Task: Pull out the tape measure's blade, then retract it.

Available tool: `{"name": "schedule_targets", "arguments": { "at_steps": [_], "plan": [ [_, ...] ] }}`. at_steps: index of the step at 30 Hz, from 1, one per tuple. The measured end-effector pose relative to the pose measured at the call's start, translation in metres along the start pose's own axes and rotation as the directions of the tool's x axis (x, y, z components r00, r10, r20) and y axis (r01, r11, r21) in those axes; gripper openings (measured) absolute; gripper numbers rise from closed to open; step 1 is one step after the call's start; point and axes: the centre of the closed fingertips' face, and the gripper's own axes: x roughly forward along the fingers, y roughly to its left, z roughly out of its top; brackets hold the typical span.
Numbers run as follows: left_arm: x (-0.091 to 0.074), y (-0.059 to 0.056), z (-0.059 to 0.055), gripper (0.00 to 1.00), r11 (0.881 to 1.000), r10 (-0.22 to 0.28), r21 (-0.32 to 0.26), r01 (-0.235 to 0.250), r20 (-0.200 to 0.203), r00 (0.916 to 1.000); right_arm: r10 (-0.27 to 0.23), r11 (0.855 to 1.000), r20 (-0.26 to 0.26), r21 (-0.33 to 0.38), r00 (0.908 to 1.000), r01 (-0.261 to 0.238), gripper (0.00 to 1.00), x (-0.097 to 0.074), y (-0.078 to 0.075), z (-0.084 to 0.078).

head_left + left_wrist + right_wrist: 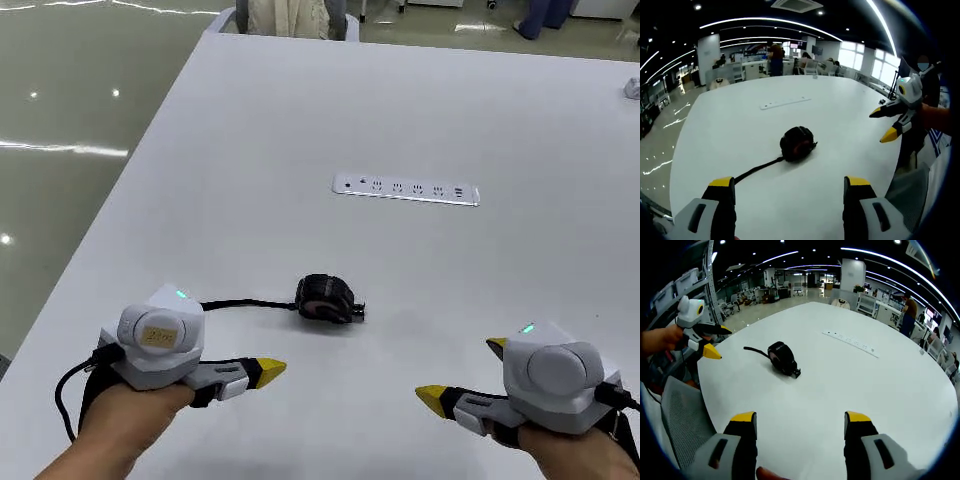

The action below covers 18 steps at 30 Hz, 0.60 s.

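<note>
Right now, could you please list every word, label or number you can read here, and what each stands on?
No text reads clearly.
Pale yellow sticker on the left gripper's white housing: print too small to read.
Long white power strip: marks beside its sockets, too small to read.
Black rubber-cased tape measure: no legible marking.

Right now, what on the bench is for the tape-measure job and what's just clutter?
For the job:
tape measure
its black strap
left gripper, open
right gripper, open

Lying about:
power strip
small pale object at far right, too small to identify
</note>
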Motion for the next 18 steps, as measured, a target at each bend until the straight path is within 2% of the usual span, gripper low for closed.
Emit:
{"name": "schedule_targets", "arguments": {
  "at_steps": [2, 3, 11, 18],
  "plan": [
    [0.005, -0.001, 0.002, 0.86, 1.0, -0.009, 0.012, 0.009, -0.004, 0.9999, -0.001, 1.0, -0.001, -0.01, 1.0, 0.001, 0.72, 0.003, -0.002, 0.0],
    [0.016, -0.004, 0.004, 0.86, 0.999, -0.025, 0.032, 0.026, -0.014, 0.9996, 0.006, 0.999, -0.016, -0.033, 0.9998, -0.007, 0.72, 0.011, -0.005, -0.003],
    [0.026, -0.008, 0.004, 0.86, 0.998, -0.044, 0.045, 0.045, -0.026, 0.9987, 0.024, 0.998, -0.025, -0.05, 0.9994, -0.026, 0.72, 0.019, -0.006, 0.001],
    [0.035, -0.006, 0.007, 0.86, 0.996, -0.057, 0.066, 0.059, -0.033, 0.9978, 0.042, 0.996, -0.033, -0.083, 0.9986, -0.045, 0.71, 0.03, -0.007, 0.003]
  ]
}}
